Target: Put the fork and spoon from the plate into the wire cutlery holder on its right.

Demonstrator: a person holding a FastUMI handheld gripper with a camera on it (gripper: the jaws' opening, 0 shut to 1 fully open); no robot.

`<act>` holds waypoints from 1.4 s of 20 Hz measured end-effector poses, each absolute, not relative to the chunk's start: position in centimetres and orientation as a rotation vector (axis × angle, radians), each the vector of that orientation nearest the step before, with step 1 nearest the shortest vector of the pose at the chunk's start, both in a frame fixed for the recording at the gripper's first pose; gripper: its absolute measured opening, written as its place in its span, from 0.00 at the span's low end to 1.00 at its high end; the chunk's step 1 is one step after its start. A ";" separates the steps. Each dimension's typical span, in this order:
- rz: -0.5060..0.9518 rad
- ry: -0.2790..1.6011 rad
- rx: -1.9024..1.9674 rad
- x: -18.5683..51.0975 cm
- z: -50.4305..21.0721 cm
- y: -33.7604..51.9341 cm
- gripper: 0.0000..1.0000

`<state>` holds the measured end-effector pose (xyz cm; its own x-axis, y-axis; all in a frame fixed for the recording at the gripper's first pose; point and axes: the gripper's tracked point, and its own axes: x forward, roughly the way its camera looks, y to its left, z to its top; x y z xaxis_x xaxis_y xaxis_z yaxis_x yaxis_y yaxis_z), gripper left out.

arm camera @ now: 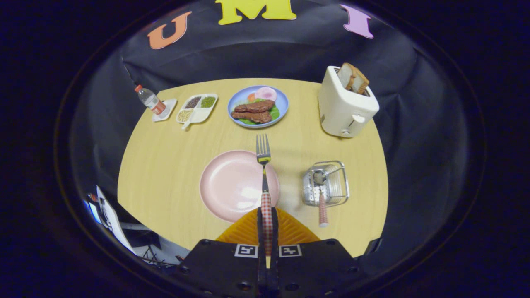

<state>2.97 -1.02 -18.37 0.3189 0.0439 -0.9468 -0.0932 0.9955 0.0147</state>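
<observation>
One fork [263,165] — clamped in gripper [267,215].

Shiny metal fork [263,157], glossy plate [232,186], matt wooden table [165,165].

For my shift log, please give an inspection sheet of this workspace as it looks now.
Surface: wooden table, no spills seen.
Job's things: fork held above pink plate, prongs pointing away; spoon already in wire holder, handle sticking out.
Clutter: toaster with bread, blue plate of food, divided dish, bottle on a coaster.
Tool: tool closed on the fork's checked handle.
Cables: some thin ones below the table's near left edge, unclear.
Surroundings: black cloth wall.
</observation>
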 end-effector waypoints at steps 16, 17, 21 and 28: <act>-0.018 1.752 0.041 3.1 -21.3 -11.4 0.04; -0.025 1.758 0.039 3.5 -21.6 -11.6 0.04; -0.037 1.760 0.031 4.8 -22.5 -12.0 0.08; -0.047 1.608 0.042 8.0 -22.0 -12.2 0.53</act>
<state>8.04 -12.24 -21.98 -0.0374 -0.0022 -0.9993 0.0560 0.9984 -0.0043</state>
